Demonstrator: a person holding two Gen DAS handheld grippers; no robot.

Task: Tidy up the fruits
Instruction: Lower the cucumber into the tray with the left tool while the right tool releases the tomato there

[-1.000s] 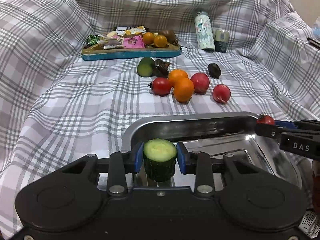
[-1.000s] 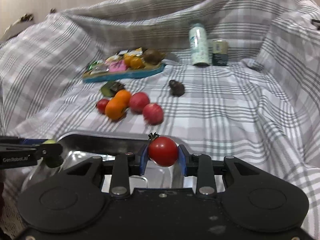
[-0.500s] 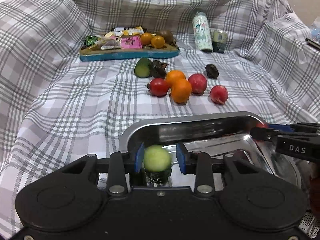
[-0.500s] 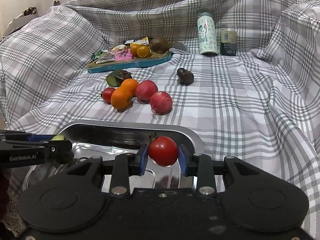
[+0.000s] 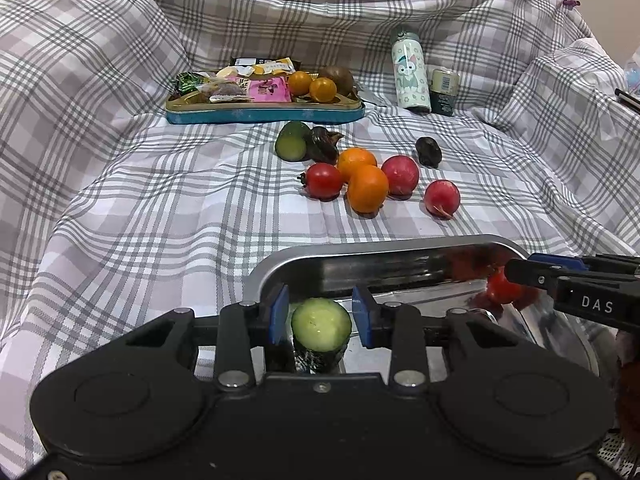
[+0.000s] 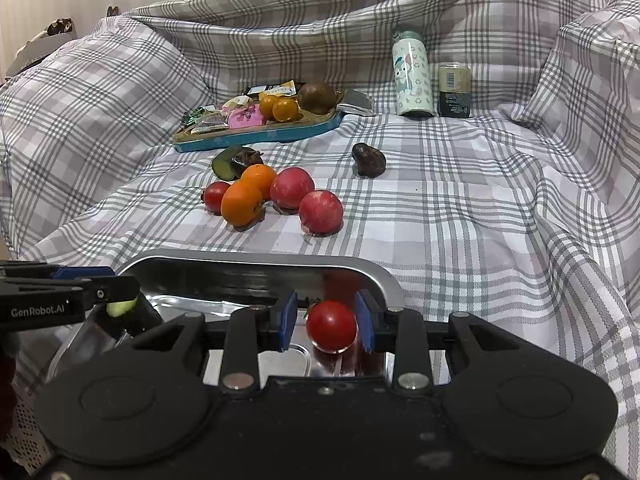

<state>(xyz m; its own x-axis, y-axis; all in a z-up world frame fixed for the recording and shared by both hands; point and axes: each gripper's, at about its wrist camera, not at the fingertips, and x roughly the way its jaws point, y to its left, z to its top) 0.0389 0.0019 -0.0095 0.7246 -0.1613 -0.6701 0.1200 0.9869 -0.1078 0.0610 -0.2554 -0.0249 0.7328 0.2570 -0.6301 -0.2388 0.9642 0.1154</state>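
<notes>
Since a second ago: we have let go of both pieces; each pair of fingers now stands apart from its fruit, where before it clamped it.
Cucumber piece [image 5: 321,325]: sits upright in the near left part of the steel tray [image 5: 400,242], cut face up.
Left gripper [image 5: 321,316]: our fingers stand a little wide, a gap showing on each side of the cucumber piece.
Tomato [image 6: 331,325]: lies in the right part of the tray, between our right fingers.
Right gripper [image 6: 326,322]: fingers parted; a clear gap on the left of the tomato, and we cannot tell whether the right pad touches it.
Loose fruit: beyond the tray on the checked cloth [image 5: 160,200] lie a second tomato [image 5: 323,180], two oranges [image 5: 367,188], two red radishes [image 5: 441,199], another cucumber piece [image 5: 292,145] and two dark lumps.
Far side: a teal snack tray [image 5: 264,114] far left, a bottle [image 5: 411,74] and a can [image 5: 443,92] far right.
</notes>
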